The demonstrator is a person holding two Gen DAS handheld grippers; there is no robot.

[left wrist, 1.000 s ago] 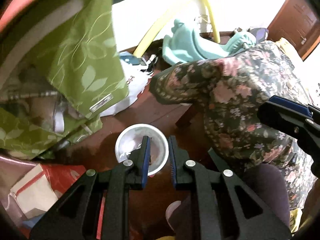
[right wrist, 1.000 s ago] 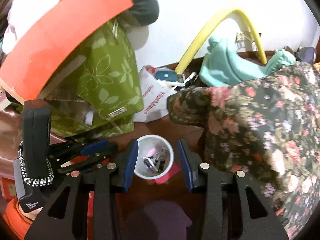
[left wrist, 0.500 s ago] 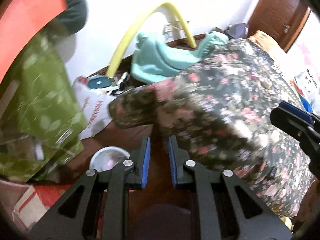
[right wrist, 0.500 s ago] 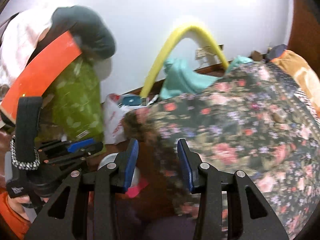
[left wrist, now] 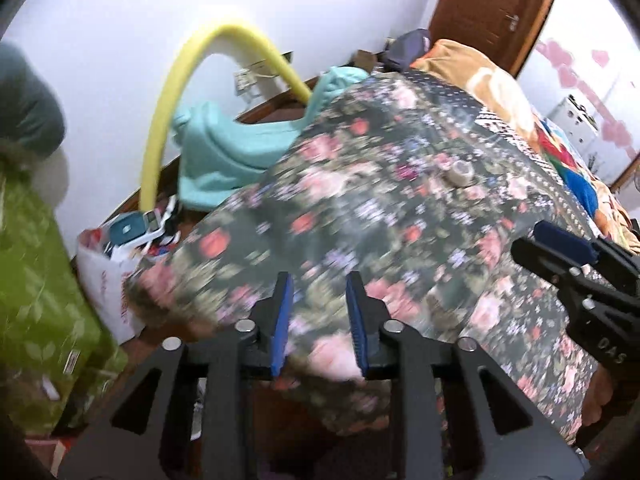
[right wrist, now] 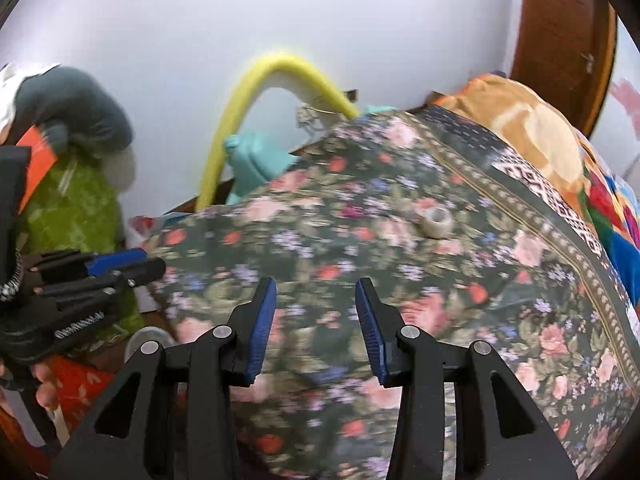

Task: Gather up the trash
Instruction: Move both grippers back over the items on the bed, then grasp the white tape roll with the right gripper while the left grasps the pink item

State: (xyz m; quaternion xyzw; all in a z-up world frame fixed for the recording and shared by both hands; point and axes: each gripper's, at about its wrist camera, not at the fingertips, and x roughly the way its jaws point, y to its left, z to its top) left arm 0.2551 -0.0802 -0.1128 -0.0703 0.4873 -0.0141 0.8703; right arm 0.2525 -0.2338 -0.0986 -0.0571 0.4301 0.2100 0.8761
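Counted on and around the bed

Two grippers, both with jaws apart and holding nothing — the left gripper (left wrist: 318, 322) and the right gripper (right wrist: 316, 326). One floral bedspread (right wrist: 400, 280) with one small roll of tape (right wrist: 436, 222) lying on it; one orange blanket (right wrist: 528, 120) further back. One yellow foam tube (left wrist: 188, 92), one teal plastic seat (left wrist: 232, 152), one green leaf-print bag (left wrist: 36, 300), one white plastic bag (left wrist: 108, 280), one wooden door (left wrist: 492, 8). One white cup (right wrist: 146, 338) — only its rim shows beside the bedspread's corner.
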